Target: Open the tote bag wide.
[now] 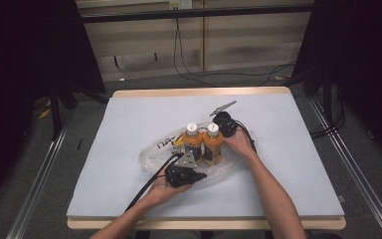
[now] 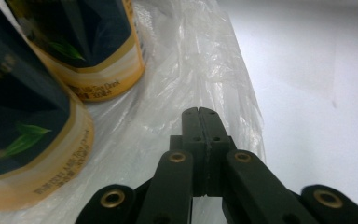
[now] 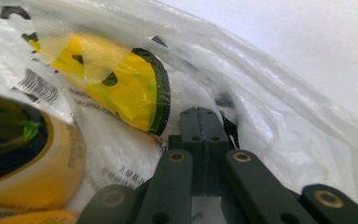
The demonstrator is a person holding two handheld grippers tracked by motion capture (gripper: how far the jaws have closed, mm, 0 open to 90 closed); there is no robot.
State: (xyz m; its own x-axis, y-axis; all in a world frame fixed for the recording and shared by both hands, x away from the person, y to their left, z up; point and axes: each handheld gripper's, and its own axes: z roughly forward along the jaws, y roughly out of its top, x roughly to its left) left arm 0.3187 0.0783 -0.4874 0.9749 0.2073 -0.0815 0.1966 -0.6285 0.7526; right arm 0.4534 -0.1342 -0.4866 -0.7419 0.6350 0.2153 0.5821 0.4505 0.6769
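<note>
Black jaws pressed flat together on the left tool [image 2: 199,114], tip resting on clear plastic film; whether a fold of it is pinched between them, impossible to tell. Same on the right tool [image 3: 199,114]: jaws shut tight, nose pushed into the crinkled plastic bag [image 3: 279,93] beside a yellow printed patch [image 3: 126,88], with no visible gap and any caught film hidden. Seen from above, left tool [image 1: 185,175] at the near edge of the bag [image 1: 151,154], right tool [image 1: 225,124] at the far side behind the bottles, one hand on each. Likely placed at opposite rims so as to spread or lift the mouth of the bag around what stands in it. Two bottles [image 1: 192,142] of orange drink, white caps up, dark labels, standing upright and touching side by side on the flattened bag near the middle of the pale blue-grey surface [image 1: 129,114]. One bag, two bottles, two tools. Bottles probably kept upright and close together so the film can be drawn up around both at once.
</note>
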